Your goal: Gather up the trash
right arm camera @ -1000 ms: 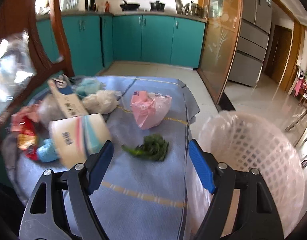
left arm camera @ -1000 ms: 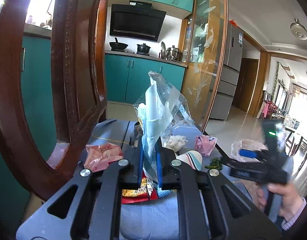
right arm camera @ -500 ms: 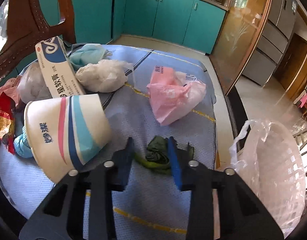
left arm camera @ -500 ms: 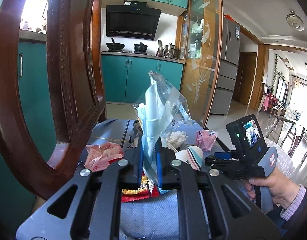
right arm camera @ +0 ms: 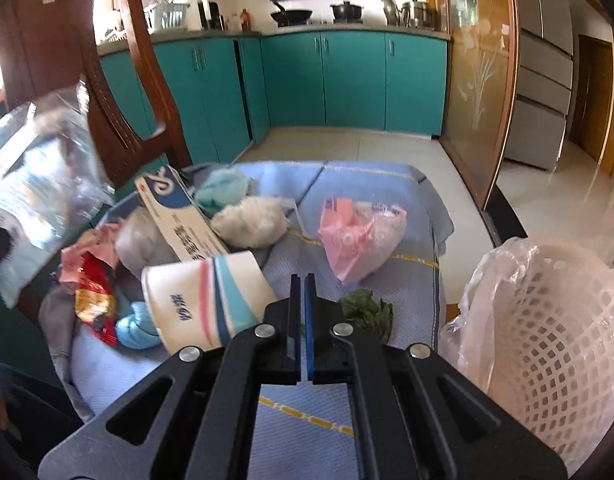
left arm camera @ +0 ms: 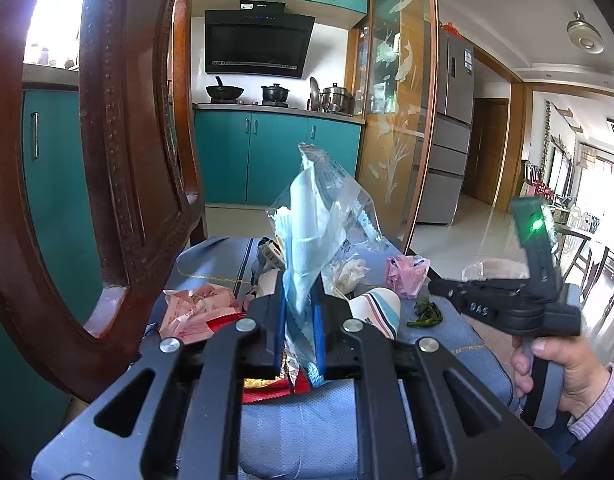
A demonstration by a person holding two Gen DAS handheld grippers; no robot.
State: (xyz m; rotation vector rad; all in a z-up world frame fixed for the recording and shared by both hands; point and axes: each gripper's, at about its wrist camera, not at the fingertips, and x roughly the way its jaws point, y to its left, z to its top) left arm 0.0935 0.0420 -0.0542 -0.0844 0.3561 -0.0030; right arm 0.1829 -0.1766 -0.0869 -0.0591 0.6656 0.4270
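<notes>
A crinkled clear plastic wrapper (left arm camera: 319, 216) with pale blue paper inside stands upright, pinched between the closed blue fingers of the left gripper (left arm camera: 298, 320) above the cloth-covered bench (right arm camera: 387, 276). The right gripper (right arm camera: 301, 312) has its fingers shut together, seemingly on nothing, just above limp green leaves (right arm camera: 367, 312). Beside it lie a striped paper cup (right arm camera: 205, 300), a soft pink bag (right arm camera: 359, 236) and a bag-lined white lattice basket (right arm camera: 547, 340).
</notes>
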